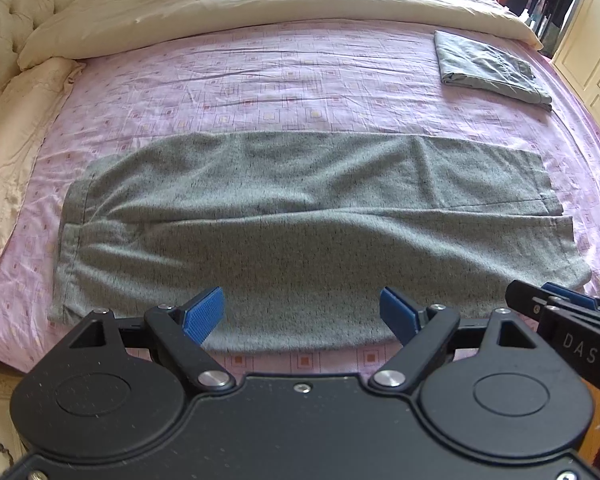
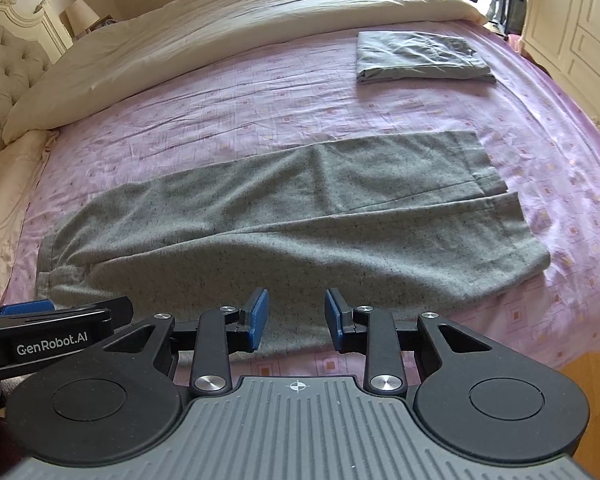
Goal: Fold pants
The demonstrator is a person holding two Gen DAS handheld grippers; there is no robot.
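Wide-open jaws of the left gripper (image 1: 302, 316) and narrower, empty jaws of the right gripper (image 2: 297, 318) hover over grey pants (image 1: 284, 232) spread flat beneath them. "GenRobot.AI" and "DAS" mark the grippers' sides.

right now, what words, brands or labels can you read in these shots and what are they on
"DAS": on the black body of the right gripper, seen at the right edge of the left wrist view.
"GenRobot.AI": on the black body of the left gripper, seen at the left edge of the right wrist view.
No text shows on the grey pants or the folded garment.
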